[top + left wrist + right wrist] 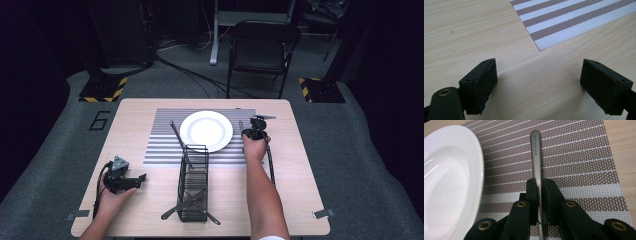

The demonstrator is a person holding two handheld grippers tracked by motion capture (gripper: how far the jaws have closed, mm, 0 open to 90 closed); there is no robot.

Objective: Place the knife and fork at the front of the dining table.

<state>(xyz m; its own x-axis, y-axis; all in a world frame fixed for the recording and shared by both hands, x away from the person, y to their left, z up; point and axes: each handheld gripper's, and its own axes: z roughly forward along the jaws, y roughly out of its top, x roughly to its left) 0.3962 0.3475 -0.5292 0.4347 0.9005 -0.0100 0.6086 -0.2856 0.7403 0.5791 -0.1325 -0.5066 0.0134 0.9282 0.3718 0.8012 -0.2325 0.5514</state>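
Right tool (538,195): jaws nearly closed, pads pinching a flat metal cutlery handle (536,152); in the high view the right tool (254,131) sits just right of the white plate (206,131).
Cutlery handle: runs straight out between the pads and away from the tool, lying on the striped placemat (579,157); its working end is hidden under the tool, so which piece of cutlery it is I cannot tell.
Handle to plate: just beside the plate's (451,177) right rim, not touching it.
Left tool (539,82): jaws wide apart, nothing between them, over the bare wooden surface (469,32); in the high view the left tool (122,179) is well left of the plate, off the placemat (165,145).
Wire caddy (193,185): near side of the plate, holding more cutlery.
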